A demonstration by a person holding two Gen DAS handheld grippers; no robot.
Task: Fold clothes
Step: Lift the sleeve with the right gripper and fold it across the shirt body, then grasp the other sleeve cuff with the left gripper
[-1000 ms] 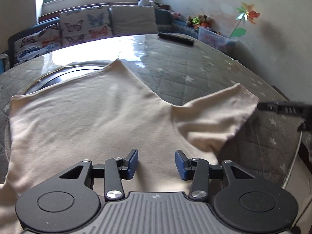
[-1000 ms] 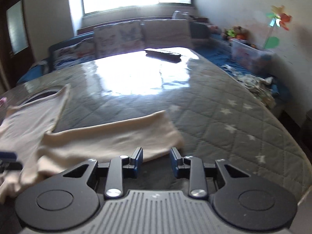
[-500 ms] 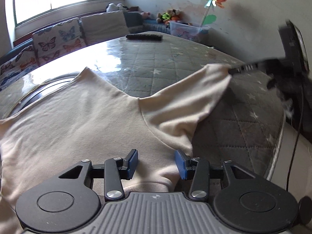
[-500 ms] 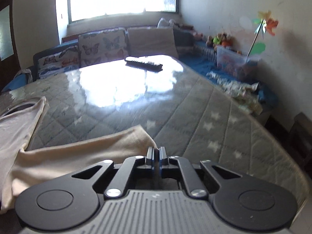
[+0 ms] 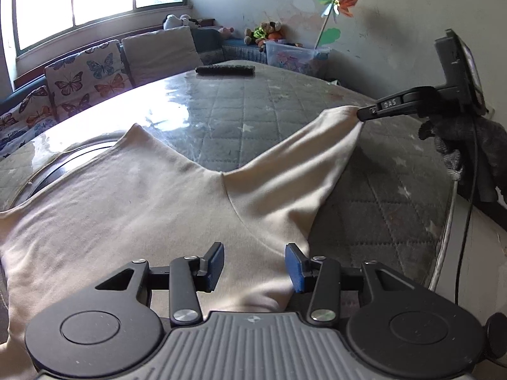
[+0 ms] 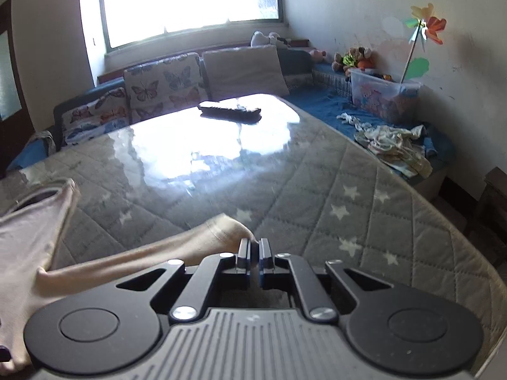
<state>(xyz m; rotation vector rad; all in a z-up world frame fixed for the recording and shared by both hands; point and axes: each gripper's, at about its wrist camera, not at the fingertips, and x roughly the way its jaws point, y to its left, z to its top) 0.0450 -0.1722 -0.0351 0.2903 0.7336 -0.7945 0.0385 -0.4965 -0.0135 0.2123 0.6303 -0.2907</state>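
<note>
A cream shirt lies spread on the grey quilted table. My left gripper hovers open over the shirt's near edge, close to the armpit seam, with its blue pads apart. One sleeve stretches away to the right. Its cuff is pinched by my right gripper, seen from the side in the left wrist view. In the right wrist view the right gripper is shut on the sleeve cuff, which is lifted slightly off the table.
A black remote lies at the far end of the table. Butterfly cushions line a sofa behind it. A plastic toy box and loose clothes sit at the right. The table's right edge is close.
My right gripper closed on the sleeve cuff and pulled it outward and slightly up, stretching the sleeve. The left gripper stayed open over the shirt and rolled a little.
</note>
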